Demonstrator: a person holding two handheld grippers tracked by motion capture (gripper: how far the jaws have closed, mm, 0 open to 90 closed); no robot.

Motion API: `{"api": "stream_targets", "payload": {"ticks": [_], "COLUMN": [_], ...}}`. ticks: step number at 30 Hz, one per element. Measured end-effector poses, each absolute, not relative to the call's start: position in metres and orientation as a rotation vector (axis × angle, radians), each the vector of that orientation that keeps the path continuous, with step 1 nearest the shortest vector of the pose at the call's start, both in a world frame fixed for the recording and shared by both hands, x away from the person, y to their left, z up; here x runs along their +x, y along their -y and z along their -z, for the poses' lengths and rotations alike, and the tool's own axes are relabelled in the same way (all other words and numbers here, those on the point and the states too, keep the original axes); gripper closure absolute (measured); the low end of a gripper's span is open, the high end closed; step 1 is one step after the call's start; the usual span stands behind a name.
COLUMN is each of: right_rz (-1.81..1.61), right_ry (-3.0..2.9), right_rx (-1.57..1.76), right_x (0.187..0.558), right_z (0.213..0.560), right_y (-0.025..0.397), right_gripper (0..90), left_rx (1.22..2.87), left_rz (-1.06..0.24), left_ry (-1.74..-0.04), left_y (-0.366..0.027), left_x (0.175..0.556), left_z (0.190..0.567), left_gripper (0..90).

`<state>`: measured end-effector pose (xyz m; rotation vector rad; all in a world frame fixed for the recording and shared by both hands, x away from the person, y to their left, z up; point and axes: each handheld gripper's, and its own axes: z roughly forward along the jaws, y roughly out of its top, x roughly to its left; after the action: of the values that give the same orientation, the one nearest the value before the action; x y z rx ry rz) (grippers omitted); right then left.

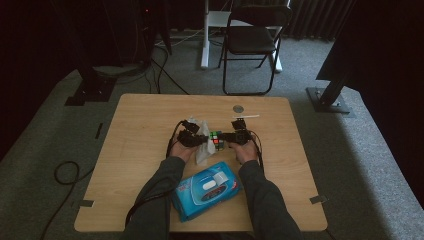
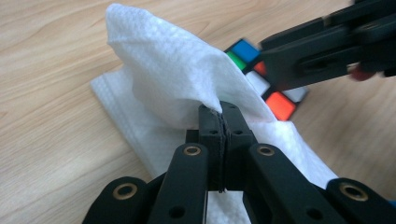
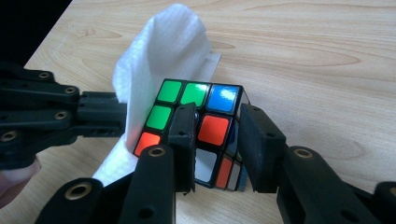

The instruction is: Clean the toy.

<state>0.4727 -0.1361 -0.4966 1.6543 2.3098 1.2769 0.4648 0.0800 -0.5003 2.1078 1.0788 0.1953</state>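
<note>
A recording room or lab: a lone wooden table [image 1: 150, 130] stands on grey carpet [image 1: 360, 165], ringed by black curtains [image 1: 310, 17] that shut out the rest of the space. Black stand bases [image 1: 330, 97] sit on the floor beyond the table's far corners, and cables [image 1: 67, 172] trail across the carpet to the left. A black folding chair [image 1: 252, 40] stands past the far edge, beside the white leg [image 1: 205, 35] of another desk. Tape marks [image 1: 318, 199] flag the floor at the table's near corners.
</note>
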Motion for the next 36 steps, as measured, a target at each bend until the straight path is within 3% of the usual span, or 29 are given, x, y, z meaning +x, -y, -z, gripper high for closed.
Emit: {"api": "stream_targets", "payload": {"ticks": [6,13,19,29,36], "right_rz": [-1.284,-1.289,-1.289,-1.289,-1.285], "right_ry": [-2.31,-2.314,-2.315,-2.321,-2.324], "right_rx": [1.656,1.65,1.649,1.641,1.637], "right_x": [0.473,0.473,0.473,0.473,0.473], "right_z": [0.497,0.497,0.498,0.498,0.497], "right_y": [0.137,0.137,0.138,0.138,0.138], "right_gripper": [67.3,67.0,67.0,66.7,66.7], "left_rx": [2.201,2.1,2.169,2.056,2.126], "left_rz": [-0.219,-0.224,-0.191,-0.225,-0.185], "left_ry": [-1.095,-1.125,-1.131,-1.145,-1.146], "left_y": [-0.073,-0.076,-0.074,-0.077,-0.076], "left_x": [0.472,0.476,0.478,0.483,0.481], "left_z": [0.507,0.503,0.513,0.505,0.517], "left_gripper": [89.2,88.6,88.9,88.7,88.8]}}
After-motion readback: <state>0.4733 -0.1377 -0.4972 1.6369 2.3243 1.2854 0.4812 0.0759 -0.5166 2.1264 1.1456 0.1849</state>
